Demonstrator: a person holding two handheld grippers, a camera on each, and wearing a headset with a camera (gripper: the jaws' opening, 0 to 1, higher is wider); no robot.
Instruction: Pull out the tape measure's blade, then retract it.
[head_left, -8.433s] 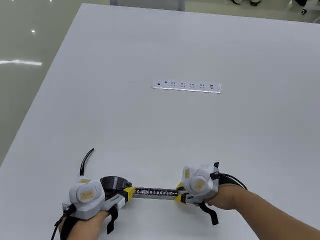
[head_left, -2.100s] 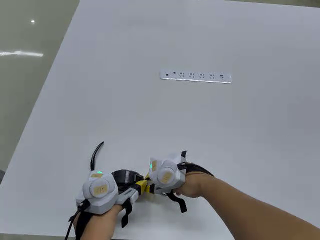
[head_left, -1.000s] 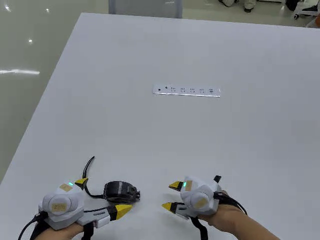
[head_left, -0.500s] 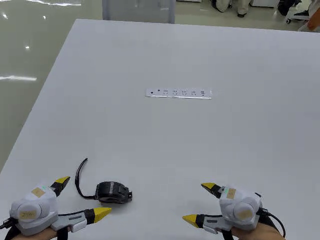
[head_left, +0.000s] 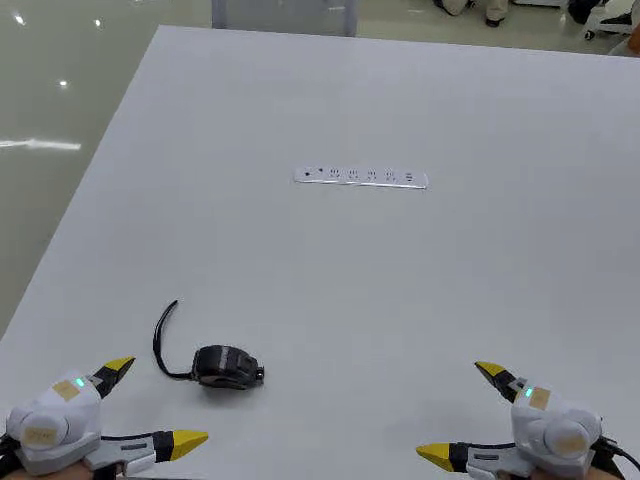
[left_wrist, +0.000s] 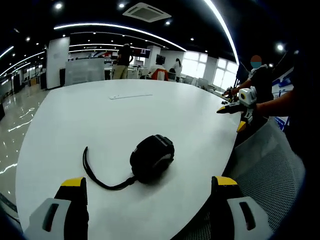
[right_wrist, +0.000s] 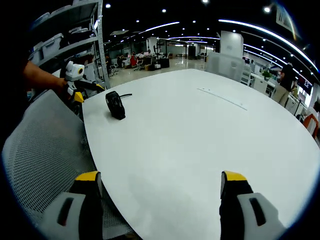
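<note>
Head view: a white table (head_left: 400, 300) carries a black tape measure (head_left: 227, 366) near its front left edge, blade drawn into the case and a black wrist strap (head_left: 160, 340) curling off to its left. A white power strip (head_left: 361, 178) lies well beyond it toward the middle of the table; its markings are too small to read. A grey chair back (head_left: 283, 14) stands at the far edge. The left hand-held gripper (head_left: 155, 402) sits just left of the tape measure, its yellow-tipped jaws spread wide and touching nothing. The right hand-held gripper (head_left: 462, 412) is well apart at the front right, equally spread and holding nothing.

Left gripper view: the tape measure (left_wrist: 152, 156) lies on the table between and just ahead of the wide jaws, apart from both, with the strap (left_wrist: 97, 175) looping left. The right hand-held gripper (left_wrist: 235, 112) shows at the right edge, and a mesh chair seat (left_wrist: 270, 175) lies below it.

Right gripper view: bare table lies between the spread jaws. The tape measure (right_wrist: 115, 105) sits far off at the left, beside the left hand-held gripper (right_wrist: 82, 90).
</note>
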